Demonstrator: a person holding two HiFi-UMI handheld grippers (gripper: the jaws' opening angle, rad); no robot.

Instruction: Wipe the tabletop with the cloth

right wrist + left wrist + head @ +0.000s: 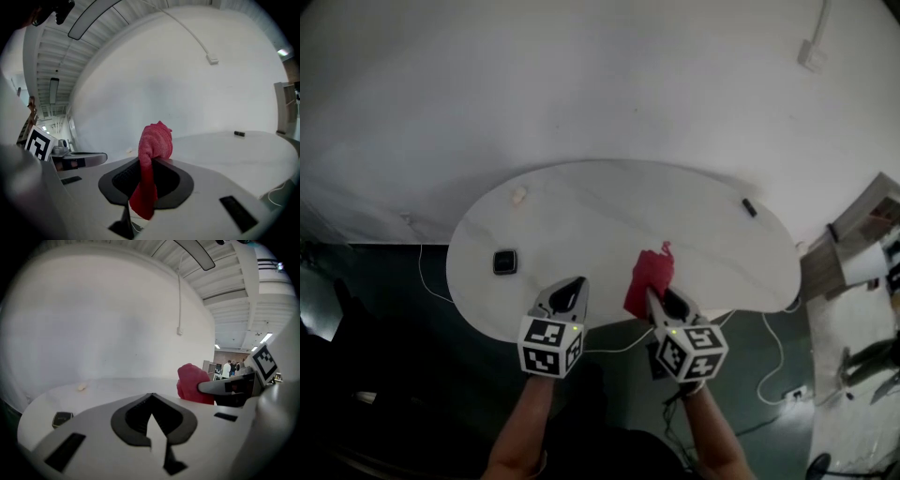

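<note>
- No word, number or brand can be read anywhere.
- Left gripper (577,281) and right gripper (651,294) — their cubes bear only black-and-white square markers, no letters.

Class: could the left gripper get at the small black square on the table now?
Probably yes: the left gripper is empty, with only bare table between it and the black square.

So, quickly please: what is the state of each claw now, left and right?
Left claw: closed, holding nothing.
Right claw: closed on the red cloth.
</note>
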